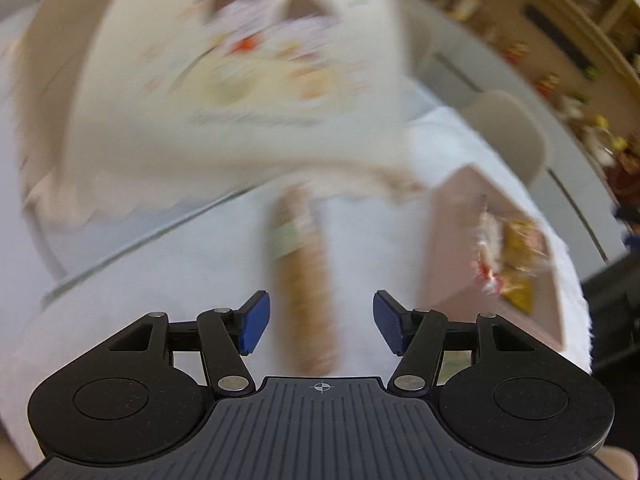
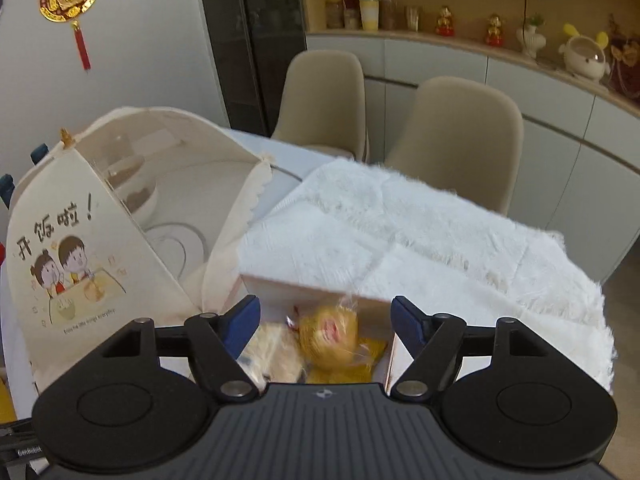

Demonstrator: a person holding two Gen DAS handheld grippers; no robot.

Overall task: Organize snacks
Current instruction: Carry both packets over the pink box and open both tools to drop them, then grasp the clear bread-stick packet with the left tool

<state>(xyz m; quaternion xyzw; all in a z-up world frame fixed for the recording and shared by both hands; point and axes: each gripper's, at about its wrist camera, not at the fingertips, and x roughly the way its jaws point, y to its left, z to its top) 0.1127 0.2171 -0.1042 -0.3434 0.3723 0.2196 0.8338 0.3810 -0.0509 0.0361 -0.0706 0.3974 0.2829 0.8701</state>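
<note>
Left gripper (image 1: 321, 322) spread wide, holding nothing, lined up over a long brown snack stick (image 1: 306, 280) lying loose on the white cloth (image 1: 192, 280) that covers the bench. Left view heavily smeared, so wrapper detail unreadable. Right gripper (image 2: 324, 326) also splayed and empty, poised right over the pink box (image 2: 312, 286), which already holds a round golden wrapped snack (image 2: 328, 336), a pale packet (image 2: 272, 354) and a yellow packet (image 2: 360, 364) underneath. Box sits on the cloth just beside the folding food cover (image 2: 80, 240) with the cartoon print; same box visible off to the right in the left view (image 1: 452, 248), well apart from the stick. Looks like mid-collection: some snacks boxed, stick not yet in. Golden snack blurred between the right fingers, so cannot tell whether resting or dropping. Likely next: lower left gripper, straddle stick across its narrow width, close near mid-length to avoid tipping, lift, carry right to the box. Long item may need angling to fit the opening. Worth pulling right gripper clear of the box first to avoid a clash.
</note>
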